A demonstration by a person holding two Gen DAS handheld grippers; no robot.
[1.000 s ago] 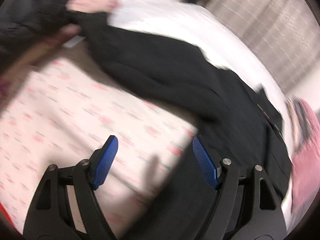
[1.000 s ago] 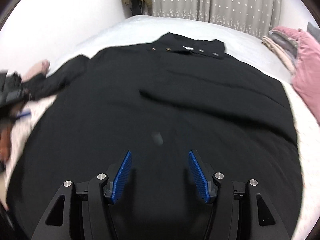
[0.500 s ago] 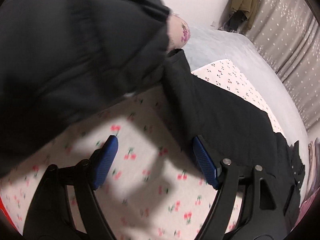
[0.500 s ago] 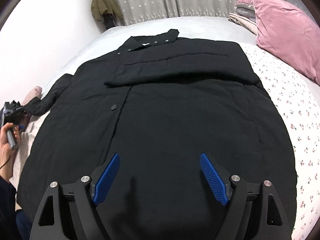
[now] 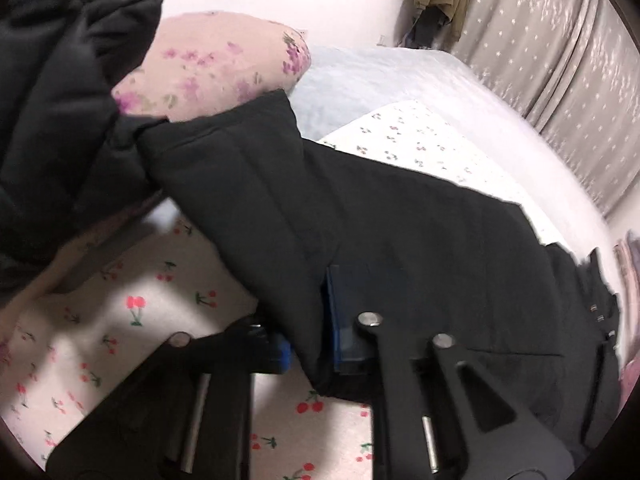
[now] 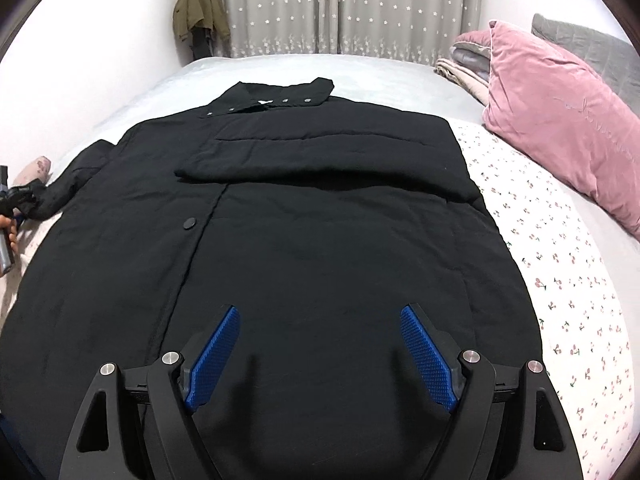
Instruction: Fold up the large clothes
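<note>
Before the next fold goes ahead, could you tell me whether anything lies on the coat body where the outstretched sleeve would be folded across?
Nothing visible does. The left gripper has just closed on the outstretched sleeve, and the black coat lies flat, with only its other sleeve already folded across the chest. The right gripper hovers open above it.

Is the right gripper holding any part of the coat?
No, the right gripper hangs open above the black coat, pads clear.
</note>
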